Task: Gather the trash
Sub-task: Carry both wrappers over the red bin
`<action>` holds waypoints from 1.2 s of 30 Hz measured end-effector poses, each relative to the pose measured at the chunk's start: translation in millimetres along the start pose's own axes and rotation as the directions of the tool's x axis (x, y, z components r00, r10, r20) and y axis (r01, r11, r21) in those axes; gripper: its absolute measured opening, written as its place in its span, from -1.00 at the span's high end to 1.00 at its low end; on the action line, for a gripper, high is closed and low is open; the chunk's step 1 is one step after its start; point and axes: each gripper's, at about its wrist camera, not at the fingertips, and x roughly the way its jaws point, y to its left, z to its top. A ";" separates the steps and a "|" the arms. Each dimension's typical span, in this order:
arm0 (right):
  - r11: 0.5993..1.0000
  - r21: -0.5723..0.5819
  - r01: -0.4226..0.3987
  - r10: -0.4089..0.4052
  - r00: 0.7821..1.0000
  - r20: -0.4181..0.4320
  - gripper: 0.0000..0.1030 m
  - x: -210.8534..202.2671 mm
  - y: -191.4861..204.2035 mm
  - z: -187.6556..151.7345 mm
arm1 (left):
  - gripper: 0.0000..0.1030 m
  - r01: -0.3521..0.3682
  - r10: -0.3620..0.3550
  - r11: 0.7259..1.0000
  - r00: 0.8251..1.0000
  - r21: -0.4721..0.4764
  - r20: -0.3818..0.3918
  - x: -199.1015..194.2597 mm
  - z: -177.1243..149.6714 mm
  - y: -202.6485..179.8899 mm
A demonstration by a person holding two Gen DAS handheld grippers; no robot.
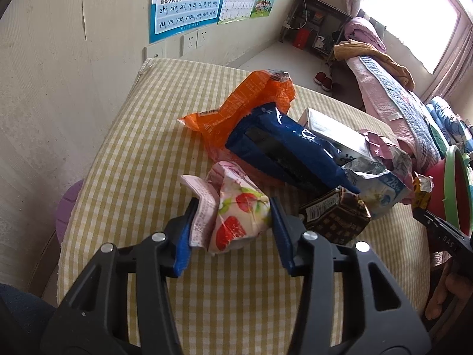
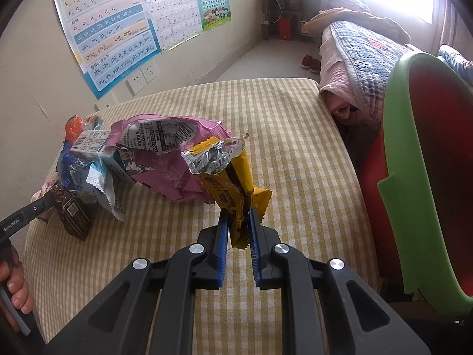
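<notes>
My left gripper [image 1: 233, 204] is shut on a crumpled pink strawberry wrapper [image 1: 236, 216], just above the checked tablecloth [image 1: 142, 148]. Behind it lie an orange wrapper [image 1: 236, 103], a dark blue wrapper [image 1: 283, 148], a white carton [image 1: 331, 130] and a small brown carton [image 1: 334, 216]. My right gripper [image 2: 238, 216] is shut on a yellow foil-lined wrapper [image 2: 224, 174] and holds it above the table. A pink wrapper [image 2: 165, 151] lies to its left. A red bin with a green rim [image 2: 396, 162] stands at the table's right edge.
The table stands against a wall with posters [image 2: 109, 35] and sockets [image 2: 142, 77]. A bed with quilts [image 2: 354, 47] lies beyond the table, and red slippers [image 2: 310, 63] sit on the floor. A purple stool [image 1: 66, 210] is left of the table.
</notes>
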 end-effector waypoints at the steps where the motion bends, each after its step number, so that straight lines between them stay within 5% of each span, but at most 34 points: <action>1: 1.000 -0.001 0.001 -0.001 1.000 0.003 0.74 -1.4 0.2 0.0 | 0.12 -0.002 0.002 1.000 1.000 0.003 0.003 -2.5 -0.5 -0.4; 20: 1.000 -0.002 0.001 -0.001 0.995 0.099 0.74 -38.7 -2.0 -4.6 | 0.16 0.008 -0.010 0.999 0.998 0.042 0.069 -55.5 -2.3 -24.5; 36: 0.997 0.069 -0.023 0.009 0.982 0.190 0.74 -67.8 -22.7 0.4 | 0.16 0.095 -0.107 0.988 0.990 0.124 0.093 -84.4 4.8 -86.9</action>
